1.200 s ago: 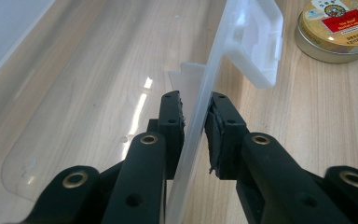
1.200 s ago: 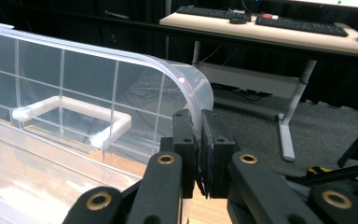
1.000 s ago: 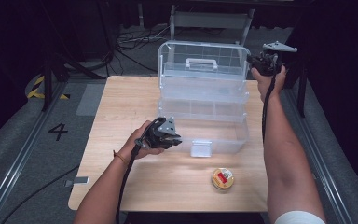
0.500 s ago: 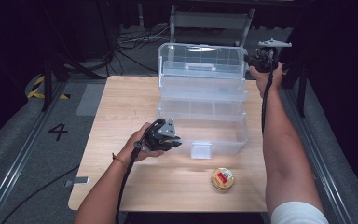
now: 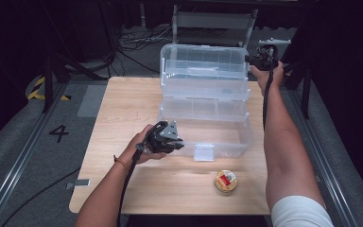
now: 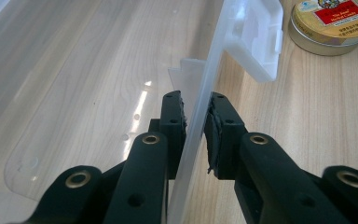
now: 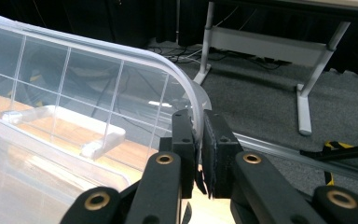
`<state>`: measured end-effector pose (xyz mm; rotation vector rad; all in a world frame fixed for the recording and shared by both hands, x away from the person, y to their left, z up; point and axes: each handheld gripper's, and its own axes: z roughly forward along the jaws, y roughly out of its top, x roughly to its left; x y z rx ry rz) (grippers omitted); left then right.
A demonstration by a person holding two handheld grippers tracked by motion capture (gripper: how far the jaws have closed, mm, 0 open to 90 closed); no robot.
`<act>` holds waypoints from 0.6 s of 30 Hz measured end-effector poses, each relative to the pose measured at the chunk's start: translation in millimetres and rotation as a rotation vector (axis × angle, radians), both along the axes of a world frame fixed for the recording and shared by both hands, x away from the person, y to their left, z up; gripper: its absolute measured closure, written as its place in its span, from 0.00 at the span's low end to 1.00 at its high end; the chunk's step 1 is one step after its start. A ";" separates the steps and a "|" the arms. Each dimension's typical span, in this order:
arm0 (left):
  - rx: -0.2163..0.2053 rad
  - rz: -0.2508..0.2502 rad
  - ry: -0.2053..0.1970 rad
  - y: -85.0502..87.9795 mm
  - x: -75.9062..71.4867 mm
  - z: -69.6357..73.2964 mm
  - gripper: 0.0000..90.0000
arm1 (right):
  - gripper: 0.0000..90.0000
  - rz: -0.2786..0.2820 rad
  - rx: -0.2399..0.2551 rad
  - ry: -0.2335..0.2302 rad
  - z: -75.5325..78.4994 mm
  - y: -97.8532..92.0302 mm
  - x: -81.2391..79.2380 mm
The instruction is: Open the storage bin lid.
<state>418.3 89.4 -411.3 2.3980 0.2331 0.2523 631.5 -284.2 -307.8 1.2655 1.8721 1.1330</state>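
Note:
A clear plastic box (image 5: 227,142) stands on the wooden table with its lid (image 5: 203,66) raised at the back. My left gripper (image 5: 176,141) is shut on the box's front wall (image 6: 209,70), one pad inside and one outside (image 6: 196,100). The white latch (image 6: 256,42) hangs on that wall just beyond. My right gripper (image 5: 253,59) is shut on the lid's curved rim at its far right corner (image 7: 196,116). The lid's handle (image 7: 60,119) shows through the ribbed lid (image 7: 74,84).
A round gold tin (image 5: 226,180) with a red label lies on the table in front of the box, right of the latch (image 5: 203,152); it also sits close by in the left gripper view (image 6: 333,21). A metal frame (image 5: 212,21) and cables lie on the floor behind.
My right gripper has shifted a little to the left with the lid's corner in it. The left gripper has kept still on the front wall.

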 end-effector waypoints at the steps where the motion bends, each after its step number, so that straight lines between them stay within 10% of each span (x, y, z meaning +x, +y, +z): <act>1: 0.000 0.000 0.000 0.0 0.0 0.0 0.88 | 0.94 -0.002 -0.004 0.001 -0.1 0.1 0.7; 18: -0.004 0.006 0.003 0.3 -0.3 -0.3 0.87 | 0.94 -0.014 -0.023 0.041 -1.3 1.9 8.5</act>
